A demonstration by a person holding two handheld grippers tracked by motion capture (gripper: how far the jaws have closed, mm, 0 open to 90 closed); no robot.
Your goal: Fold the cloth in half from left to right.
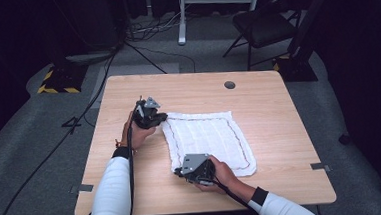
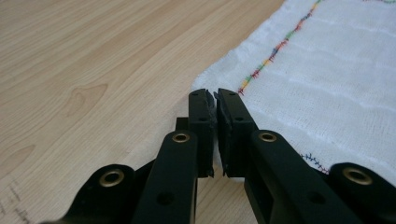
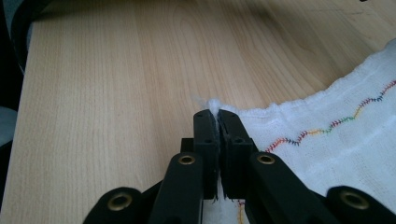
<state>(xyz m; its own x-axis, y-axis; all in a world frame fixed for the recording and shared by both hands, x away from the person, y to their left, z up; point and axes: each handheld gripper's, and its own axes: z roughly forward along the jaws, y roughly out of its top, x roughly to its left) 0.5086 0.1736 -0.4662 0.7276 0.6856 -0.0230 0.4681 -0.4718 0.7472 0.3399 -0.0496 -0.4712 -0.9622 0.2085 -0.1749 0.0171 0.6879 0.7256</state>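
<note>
So at this point I had the white cloth (image 1: pixel 208 142) lying flat on the table (image 1: pixel 279 112), a bit right of the middle, and both tongs were clamped on its left-side corners. My left gripper (image 1: pixel 150 117) was pinched shut on the far corner, my right gripper (image 1: pixel 195 171) on the near one. I'd say the grabbing part was done — the lifting or folding wasn't, since the cloth was spread out with no crease in it. The high view gave me the whole layout. The right gripper view had a tuft of cloth (image 3: pixel 214 103) poking out past the tips, and the left gripper view showed the rainbow stitching (image 2: pixel 275 49) up close.
</note>
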